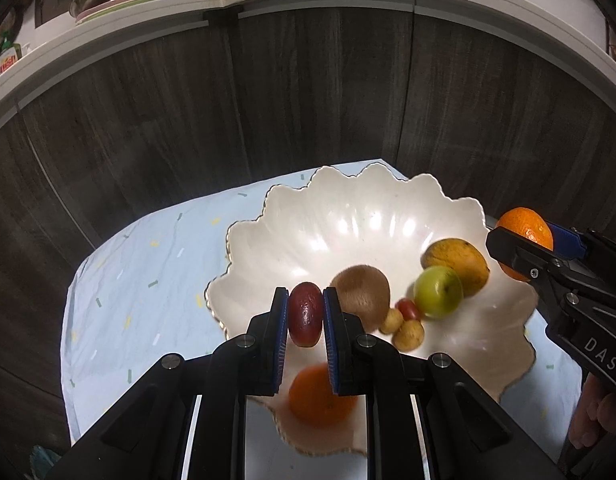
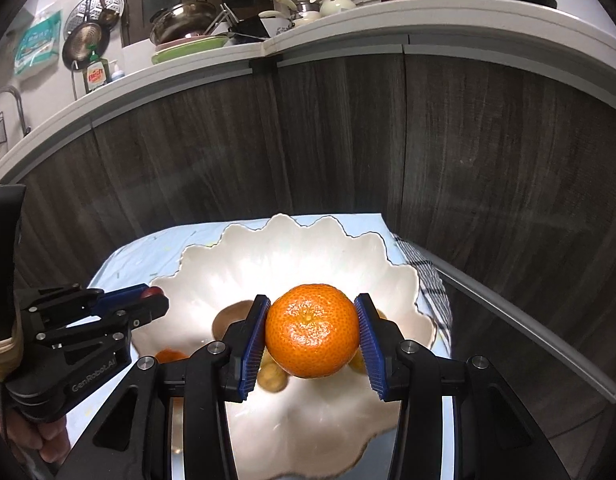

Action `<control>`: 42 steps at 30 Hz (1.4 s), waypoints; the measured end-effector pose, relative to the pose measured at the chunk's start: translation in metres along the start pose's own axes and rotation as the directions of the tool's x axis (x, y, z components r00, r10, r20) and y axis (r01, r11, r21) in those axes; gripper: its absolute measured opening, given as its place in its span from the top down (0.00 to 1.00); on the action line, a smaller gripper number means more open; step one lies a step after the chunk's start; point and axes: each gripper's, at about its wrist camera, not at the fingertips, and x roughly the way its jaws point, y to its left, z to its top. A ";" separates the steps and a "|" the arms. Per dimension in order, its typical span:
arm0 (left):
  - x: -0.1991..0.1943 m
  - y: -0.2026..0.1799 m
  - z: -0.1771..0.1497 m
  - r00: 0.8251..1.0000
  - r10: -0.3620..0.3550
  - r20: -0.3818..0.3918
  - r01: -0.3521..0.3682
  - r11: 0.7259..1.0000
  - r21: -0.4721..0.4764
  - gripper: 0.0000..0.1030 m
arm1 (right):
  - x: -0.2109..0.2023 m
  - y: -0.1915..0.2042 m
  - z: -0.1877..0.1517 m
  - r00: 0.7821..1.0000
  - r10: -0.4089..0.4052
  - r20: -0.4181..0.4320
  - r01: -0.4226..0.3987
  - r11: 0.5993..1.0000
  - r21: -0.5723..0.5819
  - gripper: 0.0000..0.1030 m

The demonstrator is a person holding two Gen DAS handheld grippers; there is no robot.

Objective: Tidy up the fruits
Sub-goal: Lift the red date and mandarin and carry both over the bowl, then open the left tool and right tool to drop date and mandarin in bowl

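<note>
Pearly white ceramic forms the scalloped bowl [image 1: 360, 216], which is set on a pale blue cloth [image 1: 148, 264] spread over a small table in front of dark wood-grain cabinet doors [image 1: 148, 100]. A dark red, elongated fruit [image 1: 305, 314], possibly a plum or a large grape, is clamped between the blue pads of the left gripper [image 1: 305, 316], whose jaws are drawn in as narrowly as they go around it; it is held above the near left part of the bowl. An orange mandarin [image 2: 312, 330] is gripped by the right gripper [image 2: 312, 336], the jaws partly open and pressed against its two sides, and it is carried over the bowl's right side.

Inside the bowl a brown kiwi [image 1: 362, 294], a green apple [image 1: 438, 290], a yellow-brown mango-like fruit [image 1: 456, 264], a small red tomato [image 1: 409, 308] and two small tan fruits [image 1: 408, 334] are gathered close together towards the right. A second orange [image 1: 320, 396] is seen near the front rim, blurred behind the left fingers. A checked cloth [image 2: 432, 276] is draped at the table's right edge. Pots and dishes [image 2: 188, 24] are stacked on the white counter above.
</note>
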 end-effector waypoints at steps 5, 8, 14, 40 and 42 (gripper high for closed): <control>0.018 0.001 0.008 1.000 0.005 -0.006 -0.005 1.000 -0.004 0.83 | 0.022 -0.007 0.007 1.000 0.001 -0.026 -0.001 1.000 0.006 0.57; 0.028 0.002 0.013 1.000 0.012 -0.009 -0.012 1.000 -0.006 0.83 | 0.036 -0.012 0.010 0.999 0.004 -0.044 -0.004 1.000 0.010 0.57; 0.046 0.004 0.022 1.000 0.022 -0.020 -0.022 1.000 -0.011 0.83 | 0.058 -0.015 0.016 0.998 0.013 -0.069 -0.012 1.000 0.008 0.57; 0.060 0.008 0.024 0.998 0.061 -0.028 -0.062 0.997 -0.037 0.43 | 0.078 -0.020 0.021 0.992 0.017 -0.121 -0.014 1.000 0.023 0.32; 0.056 0.009 0.023 0.997 0.072 -0.020 -0.073 0.997 -0.038 0.39 | 0.074 -0.020 0.022 0.994 0.006 -0.109 -0.003 1.000 0.022 0.29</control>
